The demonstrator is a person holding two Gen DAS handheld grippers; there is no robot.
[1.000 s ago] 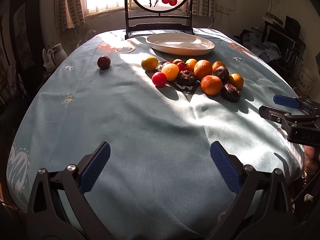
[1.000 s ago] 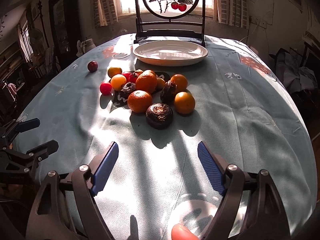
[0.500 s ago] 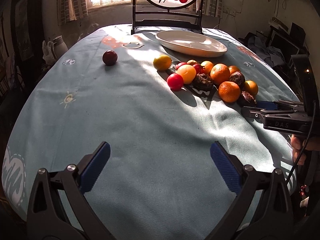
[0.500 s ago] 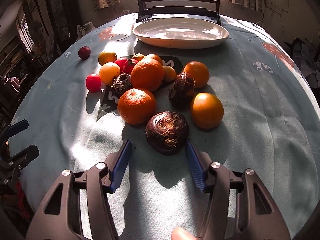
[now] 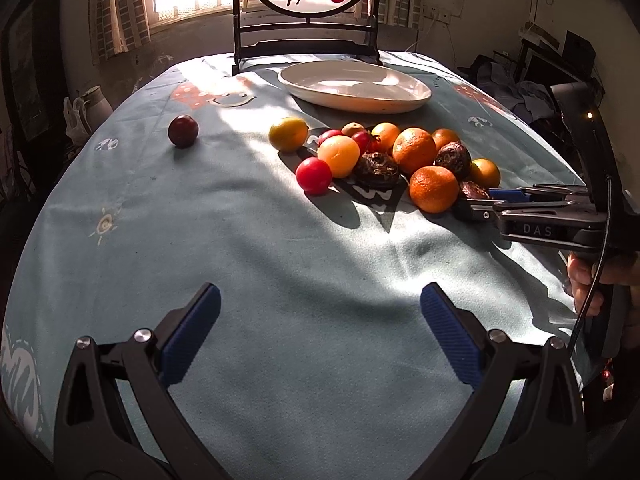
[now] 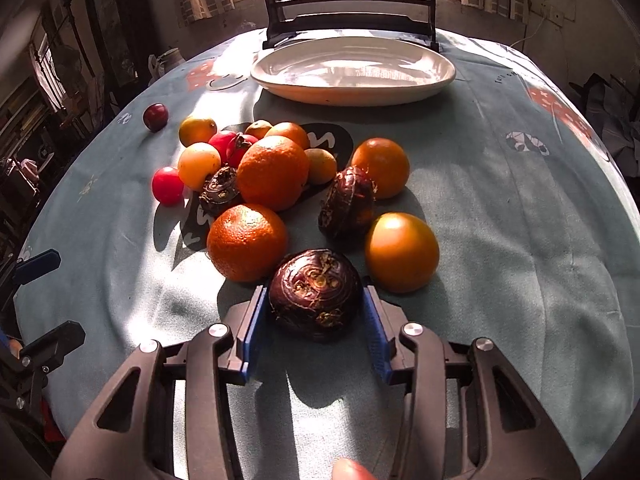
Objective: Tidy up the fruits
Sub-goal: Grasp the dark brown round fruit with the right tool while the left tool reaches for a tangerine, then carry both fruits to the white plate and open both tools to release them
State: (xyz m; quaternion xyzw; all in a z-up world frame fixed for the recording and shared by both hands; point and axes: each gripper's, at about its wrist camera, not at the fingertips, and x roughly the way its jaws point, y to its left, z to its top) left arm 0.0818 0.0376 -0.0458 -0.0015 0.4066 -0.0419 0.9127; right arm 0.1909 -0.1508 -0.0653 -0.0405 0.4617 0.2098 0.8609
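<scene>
The right gripper (image 6: 316, 316) had its jaws closing around the dark brown fruit (image 6: 315, 293) at the near edge of the pile on the bench (image 6: 520, 240), pads just beside its flanks; the left gripper (image 5: 320, 332) hung over bare cloth, jaws spread, holding nothing; beyond the pile lay the white plate (image 6: 352, 70).

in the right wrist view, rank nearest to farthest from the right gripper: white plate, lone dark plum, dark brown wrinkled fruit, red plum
1. dark brown wrinkled fruit, between the closing fingers of the right gripper.
2. red plum, left edge of the fruit pile.
3. lone dark plum, apart, far left.
4. white plate, far end of the table.
</scene>
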